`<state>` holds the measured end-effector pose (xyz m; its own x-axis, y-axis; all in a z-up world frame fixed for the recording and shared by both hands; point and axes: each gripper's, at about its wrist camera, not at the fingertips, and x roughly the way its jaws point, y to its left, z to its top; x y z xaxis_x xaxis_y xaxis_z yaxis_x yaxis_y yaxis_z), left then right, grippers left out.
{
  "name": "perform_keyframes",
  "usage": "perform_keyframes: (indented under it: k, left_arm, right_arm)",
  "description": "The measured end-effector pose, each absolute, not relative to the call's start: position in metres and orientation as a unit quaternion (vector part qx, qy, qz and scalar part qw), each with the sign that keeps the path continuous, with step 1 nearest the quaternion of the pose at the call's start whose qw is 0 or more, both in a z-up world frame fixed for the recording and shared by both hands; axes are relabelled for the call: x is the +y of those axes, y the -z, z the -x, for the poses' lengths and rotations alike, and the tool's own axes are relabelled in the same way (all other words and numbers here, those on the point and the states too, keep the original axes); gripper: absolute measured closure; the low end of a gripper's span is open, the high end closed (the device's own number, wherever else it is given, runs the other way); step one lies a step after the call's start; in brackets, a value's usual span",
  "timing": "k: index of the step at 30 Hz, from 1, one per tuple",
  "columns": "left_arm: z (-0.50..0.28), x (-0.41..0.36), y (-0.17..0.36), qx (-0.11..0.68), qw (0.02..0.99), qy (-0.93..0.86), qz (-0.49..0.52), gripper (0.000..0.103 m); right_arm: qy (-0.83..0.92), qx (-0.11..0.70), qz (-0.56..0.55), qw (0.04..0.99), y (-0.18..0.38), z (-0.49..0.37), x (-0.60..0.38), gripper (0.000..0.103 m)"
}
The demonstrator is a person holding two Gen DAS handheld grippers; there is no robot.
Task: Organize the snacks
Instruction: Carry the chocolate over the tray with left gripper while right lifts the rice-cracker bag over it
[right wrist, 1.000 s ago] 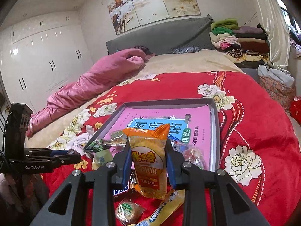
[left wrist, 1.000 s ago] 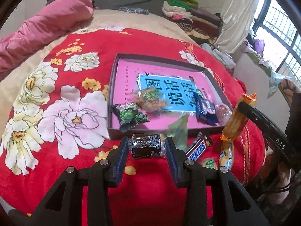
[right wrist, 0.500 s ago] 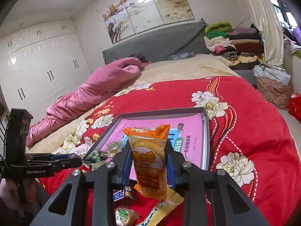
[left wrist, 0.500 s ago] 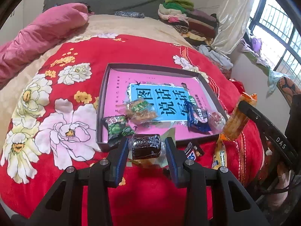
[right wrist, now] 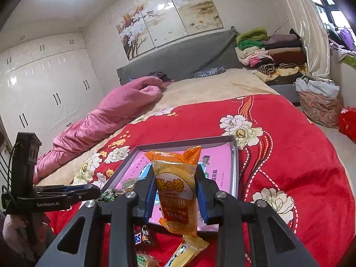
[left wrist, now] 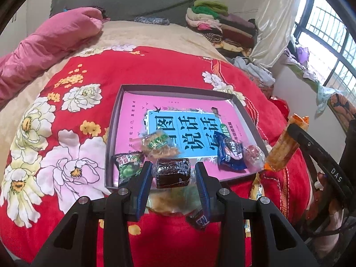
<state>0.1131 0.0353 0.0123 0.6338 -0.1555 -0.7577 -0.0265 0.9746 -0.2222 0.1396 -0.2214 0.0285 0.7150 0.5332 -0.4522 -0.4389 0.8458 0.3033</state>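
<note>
My left gripper (left wrist: 173, 175) is shut on a dark brown wrapped snack (left wrist: 173, 173), held above the near edge of a shallow grey box (left wrist: 111, 133) with a pink and blue book inside. In the box lie a green packet (left wrist: 126, 169), a clear cracker packet (left wrist: 159, 145), a blue packet (left wrist: 230, 153) and a small clear-wrapped sweet (left wrist: 253, 155). My right gripper (right wrist: 175, 191) is shut on an orange and yellow snack bag (right wrist: 178, 189), held upright above the box's near right corner (right wrist: 233, 140). The bag also shows in the left wrist view (left wrist: 284, 146).
On the red flowered blanket (left wrist: 89, 84) before the box lie a Snickers bar (right wrist: 140, 238), a yellow long packet (right wrist: 187, 251), a round wrapped biscuit (right wrist: 144, 260) and a clear packet (left wrist: 171, 200). A pink quilt (right wrist: 106, 120) lies at left; folded clothes (right wrist: 267, 51) are stacked far right.
Both grippers have risen and moved forward over the box's near edge, each keeping its snack. The view of the box has drawn closer.
</note>
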Motion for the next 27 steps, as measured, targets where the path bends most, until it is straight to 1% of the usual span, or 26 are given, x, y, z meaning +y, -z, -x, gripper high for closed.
perform_keyframes:
  k: [14,27]
  left_arm:
    - [-0.139,0.033,-0.002,0.427,0.897,0.032,0.108,0.063]
    - [-0.163,0.028,0.010,0.432,0.894,0.032,0.113,0.063]
  right_arm:
    - [-0.265,0.268,-0.103,0.921,-0.027,-0.147,-0.223,0.070]
    - [-0.271,0.269,-0.095,0.919,-0.022,-0.155,-0.209,0.070]
